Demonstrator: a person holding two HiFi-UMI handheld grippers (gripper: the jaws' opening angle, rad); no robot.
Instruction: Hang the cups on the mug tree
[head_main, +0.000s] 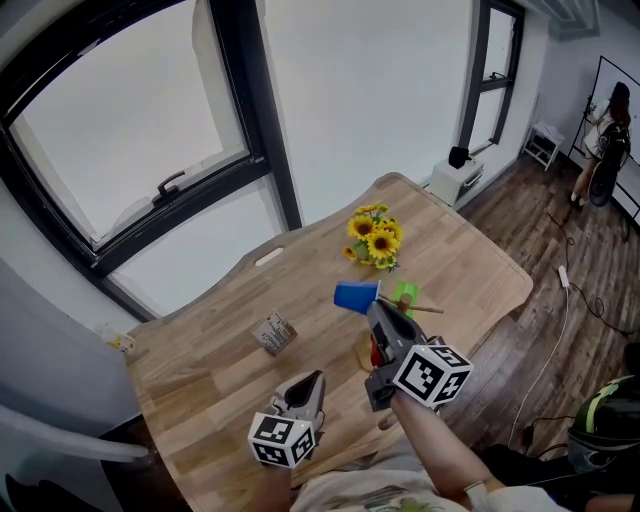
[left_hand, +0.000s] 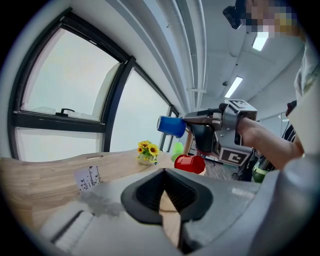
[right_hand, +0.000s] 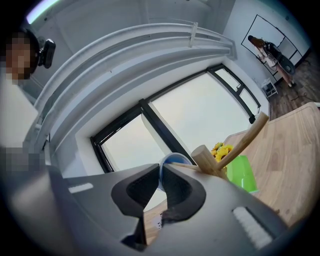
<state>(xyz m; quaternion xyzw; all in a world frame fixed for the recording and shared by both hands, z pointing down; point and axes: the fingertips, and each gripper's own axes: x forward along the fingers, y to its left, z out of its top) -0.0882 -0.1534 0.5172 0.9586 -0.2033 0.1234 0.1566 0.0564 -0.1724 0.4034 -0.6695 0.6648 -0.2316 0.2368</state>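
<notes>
My right gripper (head_main: 374, 306) is shut on the rim of a blue cup (head_main: 356, 296) and holds it on its side above the table, right beside the top of the wooden mug tree (head_main: 412, 309). In the right gripper view the blue cup (right_hand: 173, 161) shows between the jaws, with the tree's top knob (right_hand: 204, 157) just to its right. A green cup (head_main: 404, 296) hangs on the tree's far side. A red cup (left_hand: 190, 163) hangs lower down. My left gripper (head_main: 310, 383) is shut and empty, low over the near table.
A small pot of sunflowers (head_main: 376, 240) stands behind the tree. A printed card stand (head_main: 273, 332) sits left of centre on the wooden table (head_main: 200, 360). The table's right edge (head_main: 505, 305) drops to the floor. A person (head_main: 606, 140) stands far off at the right.
</notes>
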